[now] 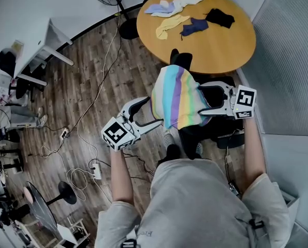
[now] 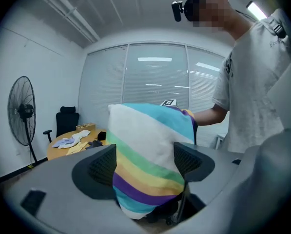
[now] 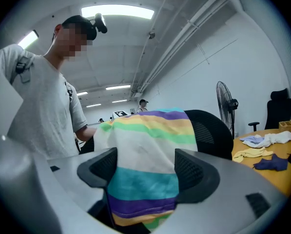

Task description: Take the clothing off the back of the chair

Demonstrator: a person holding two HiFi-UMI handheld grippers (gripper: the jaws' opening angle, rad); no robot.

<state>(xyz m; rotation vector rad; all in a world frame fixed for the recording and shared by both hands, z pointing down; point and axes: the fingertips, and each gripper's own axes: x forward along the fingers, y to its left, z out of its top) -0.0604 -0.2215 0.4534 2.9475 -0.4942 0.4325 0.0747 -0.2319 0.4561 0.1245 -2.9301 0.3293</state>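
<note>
Both jaw pairs spread, L gripper [image 1: 149, 111] & R gripper [image 1: 204, 98] flanking striped cloth [image 1: 177, 97] on chair back [image 1: 182, 60], table [image 1: 231, 45] close beyond

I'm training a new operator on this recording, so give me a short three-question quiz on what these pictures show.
1. True or false: the right gripper is shut on the striped garment.
2. The garment hangs over: A) a wall hook; B) the black chair back; C) a door handle.
3. What stands between the left gripper's open jaws?
Key: 1 false, its jaws stand apart; 2 B; 3 the striped garment.
</note>
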